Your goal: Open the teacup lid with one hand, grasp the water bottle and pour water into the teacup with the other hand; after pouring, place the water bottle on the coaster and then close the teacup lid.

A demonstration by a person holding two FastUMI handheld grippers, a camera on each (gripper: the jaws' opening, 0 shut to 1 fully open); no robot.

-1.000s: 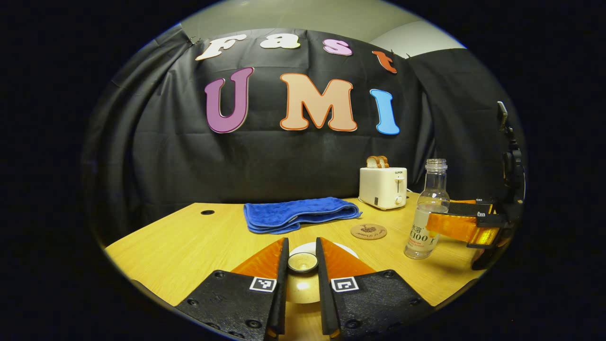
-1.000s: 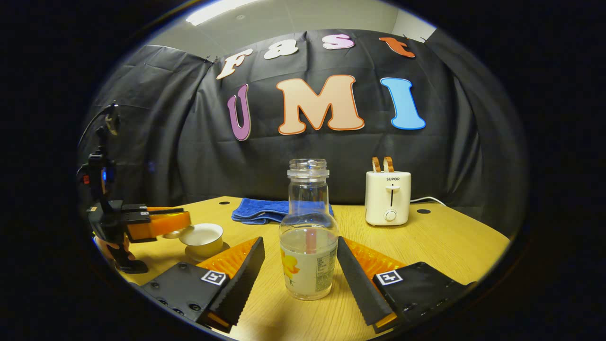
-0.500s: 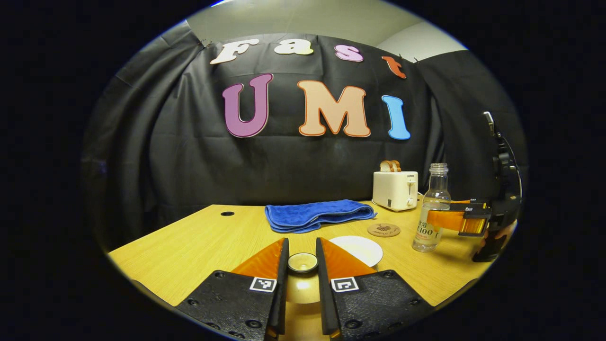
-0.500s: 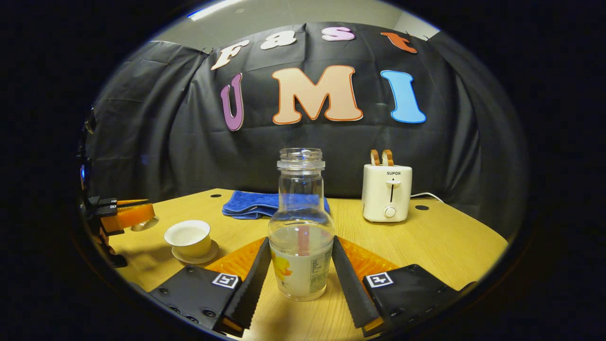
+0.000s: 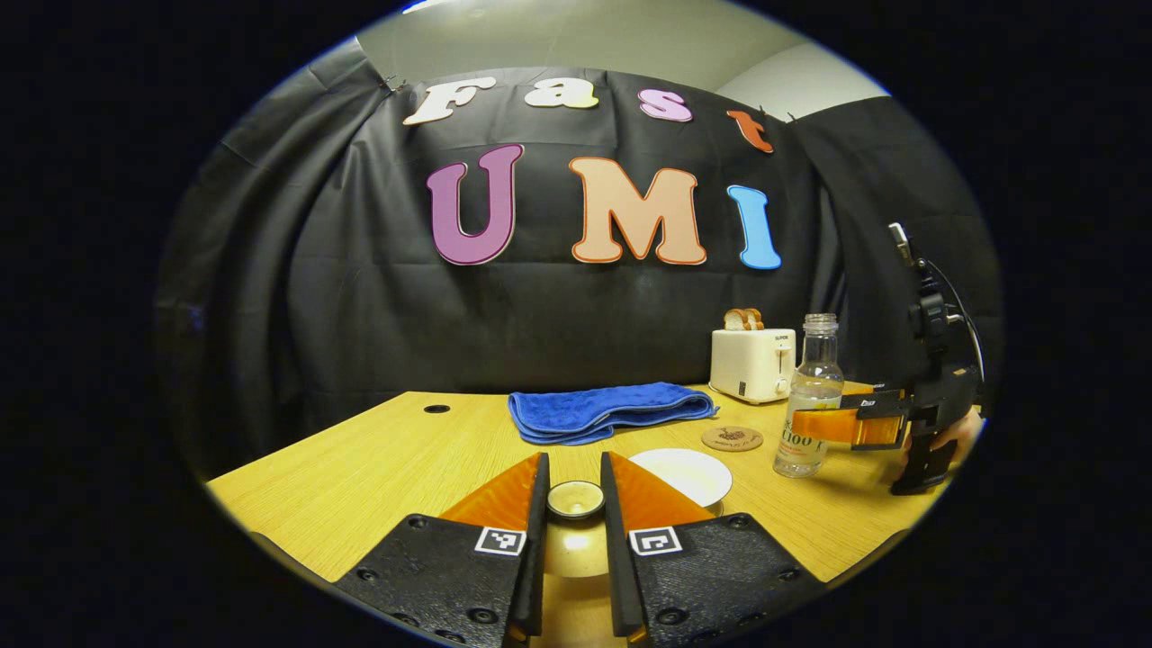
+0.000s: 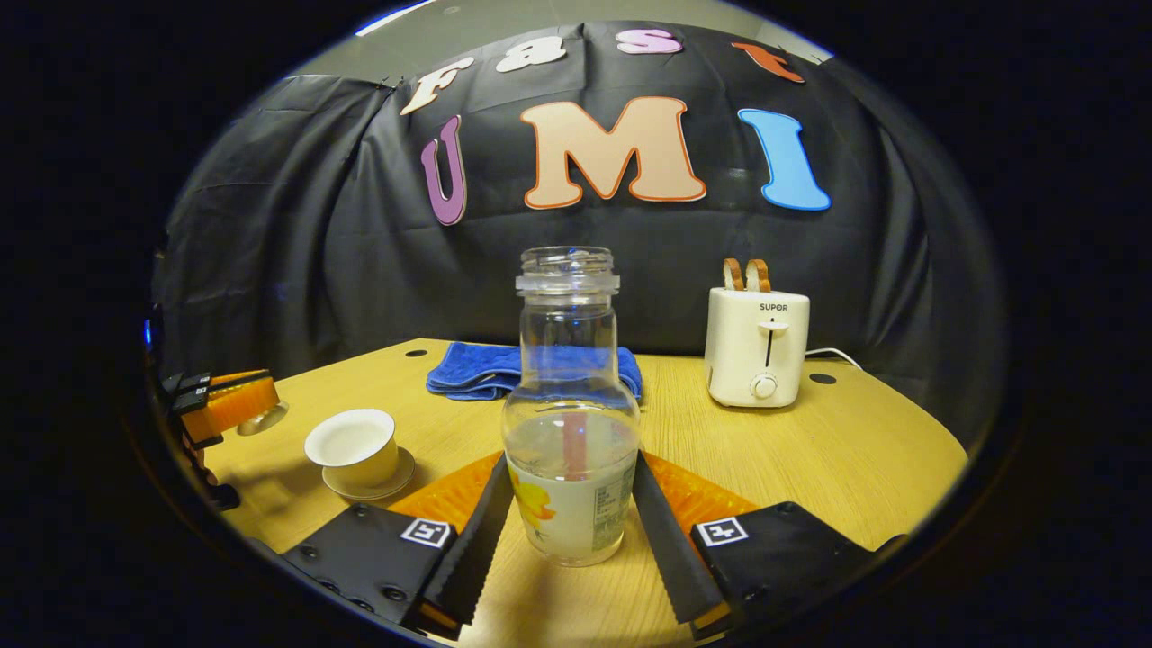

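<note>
Lid (image 5: pixel 576 498) of the teacup sits clamped by its knob between the two fingers of the left tool (image 5: pixel 574 504) in the left gripper view, held clear of the cup. Just beyond and to the right, the uncovered teacup (image 5: pixel 680 474) rests on the wooden tabletop (image 5: pixel 378 459). Farther right lie a round coaster (image 5: pixel 732 438) and the uncapped water bottle (image 5: pixel 812 403), with the right tool (image 5: pixel 823 425) against its label. A folded blue towel (image 5: pixel 607 409) and a white toaster (image 5: pixel 752 363) stand behind.

Right gripper view: the right tool (image 6: pixel 569 504) has both fingers pressed on the lower body of the water bottle (image 6: pixel 570 423), which is upright and part full. At left the teacup (image 6: pixel 353 445) stands open on its saucer (image 6: pixel 369 484), with the left tool (image 6: pixel 236 407) beside it holding the lid (image 6: pixel 264 418).
</note>
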